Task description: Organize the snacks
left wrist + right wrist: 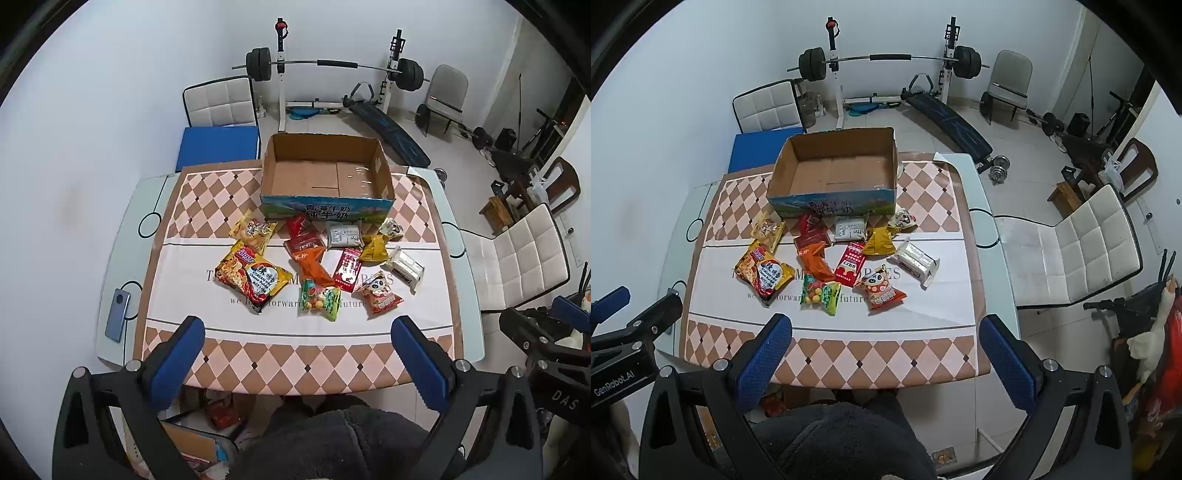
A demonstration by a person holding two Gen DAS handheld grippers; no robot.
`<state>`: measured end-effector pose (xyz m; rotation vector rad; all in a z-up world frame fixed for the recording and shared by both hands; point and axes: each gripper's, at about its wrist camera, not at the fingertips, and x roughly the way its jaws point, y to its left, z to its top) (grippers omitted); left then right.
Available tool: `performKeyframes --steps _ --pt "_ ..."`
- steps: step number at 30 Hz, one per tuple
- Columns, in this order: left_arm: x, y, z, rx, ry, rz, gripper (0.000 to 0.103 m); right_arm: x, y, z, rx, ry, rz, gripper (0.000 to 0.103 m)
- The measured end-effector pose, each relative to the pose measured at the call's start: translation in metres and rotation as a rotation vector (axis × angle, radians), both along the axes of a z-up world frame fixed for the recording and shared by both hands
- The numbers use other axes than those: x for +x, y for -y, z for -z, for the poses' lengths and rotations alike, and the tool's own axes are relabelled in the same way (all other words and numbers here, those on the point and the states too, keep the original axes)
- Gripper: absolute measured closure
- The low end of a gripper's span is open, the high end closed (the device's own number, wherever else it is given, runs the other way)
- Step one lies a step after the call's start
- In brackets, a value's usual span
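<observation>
A home gym room holds a table (122, 258). In the left wrist view, the left gripper (297, 338) is spread wide, holding nothing; the cardboard box (325, 206) at the far edge is empty. In the right wrist view, the right gripper (884, 338) is also released, and the snacks (827, 266) lie mid-table, so probably nothing is sorted yet.

Left gripper (297, 326): black triangular cut-out frames, silver round bolts on the knuckles, blue textured pads on both fingers (184, 345). Right gripper (884, 325): same build, black arms, silver bolts, blue dimpled pads (768, 347). White "DAS" lettering on the black body right of the left tongs; white "GenRobot.AI" left of the right tongs. Person below the tongs wears dark fuzzy fleece (332, 435).
</observation>
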<state>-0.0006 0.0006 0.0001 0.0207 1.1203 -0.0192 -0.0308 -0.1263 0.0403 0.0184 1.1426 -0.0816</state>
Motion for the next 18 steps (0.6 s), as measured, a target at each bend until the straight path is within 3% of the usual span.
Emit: performKeyframes --steps 11,18 --pt "0.001 -0.001 0.001 -0.004 -0.003 0.007 0.000 0.000 -0.001 -0.006 -0.003 0.004 -0.005 0.000" --pt "0.000 0.003 -0.016 -0.013 0.001 -0.001 0.000 0.001 -0.003 -0.007 -0.009 0.009 -0.006 0.000"
